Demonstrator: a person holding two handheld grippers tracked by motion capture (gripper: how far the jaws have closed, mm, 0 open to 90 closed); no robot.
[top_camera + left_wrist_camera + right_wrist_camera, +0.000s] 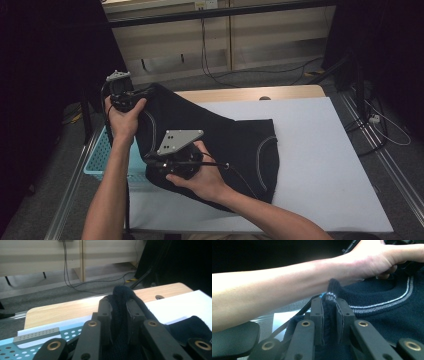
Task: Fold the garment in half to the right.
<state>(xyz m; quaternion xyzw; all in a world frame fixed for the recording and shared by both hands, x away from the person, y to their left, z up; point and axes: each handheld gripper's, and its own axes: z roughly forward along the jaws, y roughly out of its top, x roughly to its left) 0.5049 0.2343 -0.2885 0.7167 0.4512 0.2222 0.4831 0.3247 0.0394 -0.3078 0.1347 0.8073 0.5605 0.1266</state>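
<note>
Nearest us, our right tool (pixel 329 315) is clamped on the dark sweater (pixel 225 145) at its striped edge. Farther out, our left tool (pixel 119 315) pinches another fold, lifting it above the table (pixel 325 165) beside the blue basket (pixel 100 155).

Sweater (pixel 220 145) dark navy knit, pale grey-white stripe trim. Basket (pixel 100 157) light blue, perforated. Table sheet (pixel 325 165) white over a tan wood table edge (pixel 240 94).

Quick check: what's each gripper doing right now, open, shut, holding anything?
Left gripper: shut on a fold of the dark sweater.
Right gripper: shut on the sweater's striped edge.
</note>
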